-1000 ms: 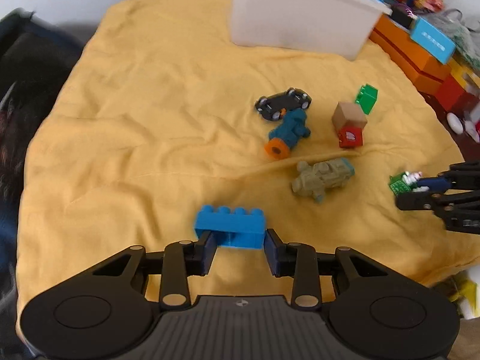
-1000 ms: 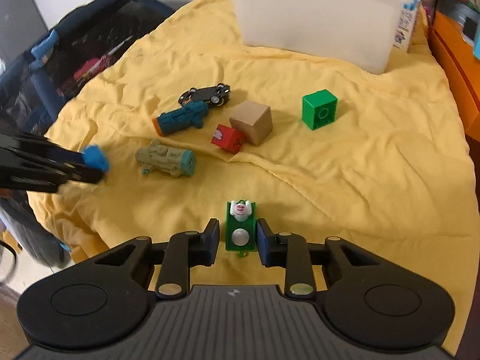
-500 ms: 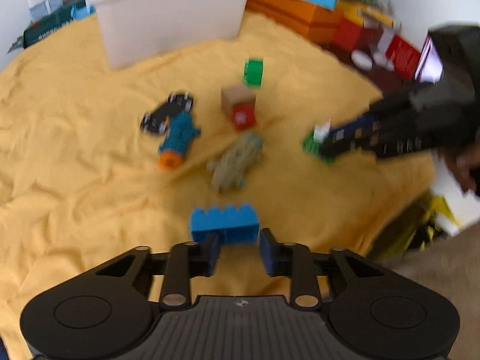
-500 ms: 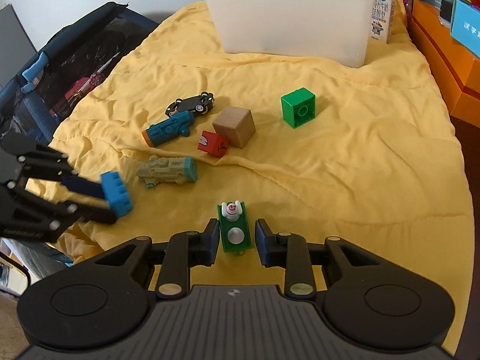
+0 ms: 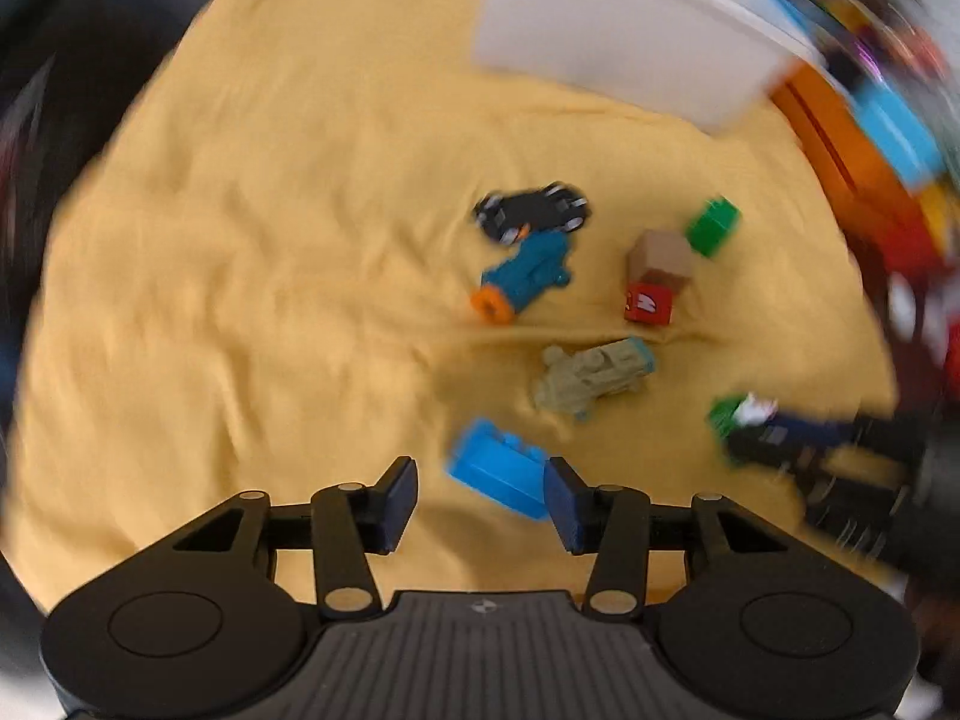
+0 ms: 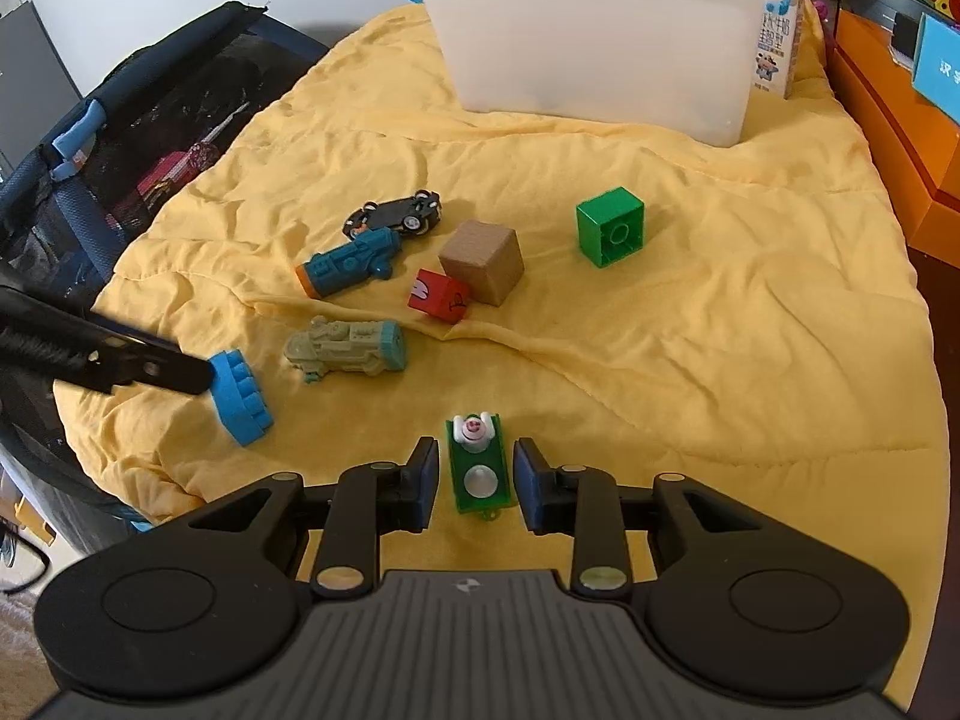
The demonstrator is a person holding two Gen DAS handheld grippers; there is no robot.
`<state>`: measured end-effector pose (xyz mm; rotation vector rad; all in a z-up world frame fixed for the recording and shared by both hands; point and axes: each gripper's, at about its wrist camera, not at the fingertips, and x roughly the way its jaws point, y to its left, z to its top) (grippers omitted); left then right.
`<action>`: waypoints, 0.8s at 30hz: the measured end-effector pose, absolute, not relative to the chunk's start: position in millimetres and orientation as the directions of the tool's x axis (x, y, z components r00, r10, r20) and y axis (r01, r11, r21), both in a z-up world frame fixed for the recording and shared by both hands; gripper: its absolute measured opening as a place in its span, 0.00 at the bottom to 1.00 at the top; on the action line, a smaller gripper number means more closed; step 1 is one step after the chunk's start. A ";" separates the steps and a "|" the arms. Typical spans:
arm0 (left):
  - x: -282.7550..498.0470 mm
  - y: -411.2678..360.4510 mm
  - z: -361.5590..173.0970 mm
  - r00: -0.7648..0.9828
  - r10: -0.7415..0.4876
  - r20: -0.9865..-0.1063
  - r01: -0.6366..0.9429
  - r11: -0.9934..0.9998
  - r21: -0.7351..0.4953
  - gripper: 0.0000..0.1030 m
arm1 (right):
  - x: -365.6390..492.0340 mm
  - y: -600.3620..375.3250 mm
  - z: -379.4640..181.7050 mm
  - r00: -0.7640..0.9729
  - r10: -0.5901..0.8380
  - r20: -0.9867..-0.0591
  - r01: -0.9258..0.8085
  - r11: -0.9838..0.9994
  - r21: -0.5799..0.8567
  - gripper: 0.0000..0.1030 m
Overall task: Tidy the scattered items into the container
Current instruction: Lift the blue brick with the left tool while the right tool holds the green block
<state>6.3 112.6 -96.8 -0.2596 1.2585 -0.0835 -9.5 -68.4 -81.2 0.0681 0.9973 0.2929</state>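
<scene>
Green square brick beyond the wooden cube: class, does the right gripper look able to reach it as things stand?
Probably yes. The green square brick stands alone on bare yellow cloth, but the right gripper, jaws opening, has the small green figure toy between them.

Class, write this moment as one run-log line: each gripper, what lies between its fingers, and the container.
left gripper: opening, blue brick slipping out | right gripper: opening, green toy between pads, untouched | white bin: toys outside
</scene>
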 end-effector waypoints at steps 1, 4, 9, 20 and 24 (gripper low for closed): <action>4.9 114.0 -99.1 0.302 -0.230 -0.925 -0.118 0.954 -0.275 0.49 | -11.0 -68.1 -80.4 0.511 0.274 -0.815 -0.215 0.958 0.188 0.32; 11.5 113.6 -106.5 0.292 -0.276 -0.916 -0.152 0.932 -0.330 0.49 | -13.3 -68.7 -82.3 0.508 0.275 -0.817 -0.216 0.958 0.188 0.32; 17.1 103.3 -125.2 0.263 -0.166 -0.950 -0.101 0.975 -0.199 0.45 | -17.8 -74.7 -82.7 0.511 0.270 -0.816 -0.193 0.961 0.197 0.32; 5.1 45.0 -109.5 0.230 -0.455 -0.860 0.403 0.849 -0.342 0.31 | -15.6 -80.5 -82.5 0.530 0.241 -0.813 -0.165 0.970 0.180 0.32; 11.5 58.6 -119.8 0.240 -0.374 -0.896 0.386 0.883 -0.265 0.32 | -13.6 -76.8 -83.8 0.524 0.238 -0.818 -0.174 0.970 0.171 0.32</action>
